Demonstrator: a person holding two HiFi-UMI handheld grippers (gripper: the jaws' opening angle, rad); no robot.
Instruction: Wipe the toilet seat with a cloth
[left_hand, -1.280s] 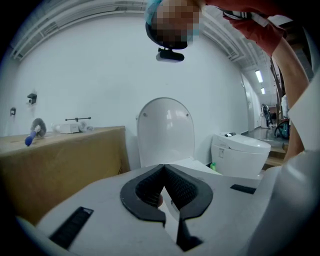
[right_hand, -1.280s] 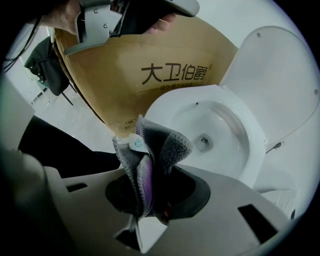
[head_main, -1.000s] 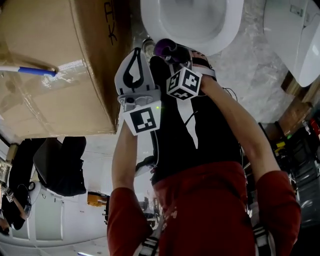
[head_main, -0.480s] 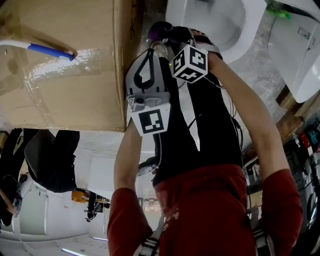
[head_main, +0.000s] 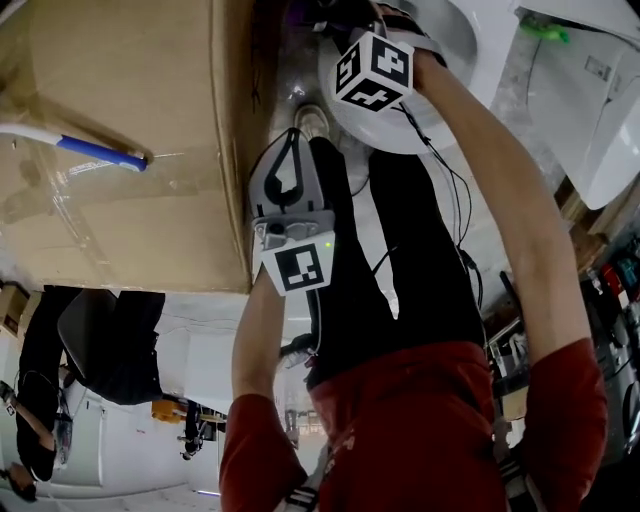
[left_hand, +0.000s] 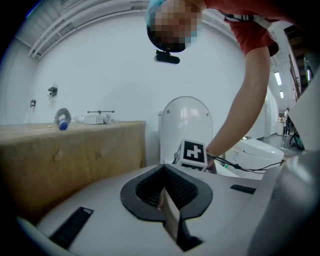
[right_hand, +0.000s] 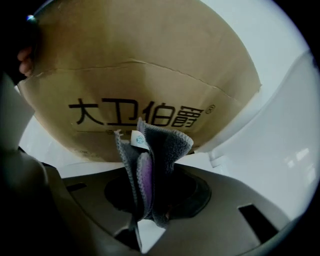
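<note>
The white toilet (head_main: 365, 130) is at the top of the head view; the left gripper view shows its raised lid (left_hand: 186, 119). My right gripper (right_hand: 145, 202) is shut on a folded grey and purple cloth (right_hand: 152, 160), which sticks up from between its jaws. Its marker cube (head_main: 375, 70) hangs over the toilet's front rim, and the jaw tips run off the top edge of the head view. My left gripper (head_main: 288, 150) is lower, beside the cardboard box (head_main: 130, 210). Its jaws (left_hand: 162, 197) are shut with nothing between them.
The big cardboard box stands close on the left of the toilet, with a blue-handled brush (head_main: 90, 148) on top. A second white fixture (head_main: 590, 110) with a green item (head_main: 545, 30) is at the right. The person's legs fill the middle.
My right gripper has swung with the cloth up the picture, from beside the left gripper to over the toilet's rim. The left gripper has barely moved.
</note>
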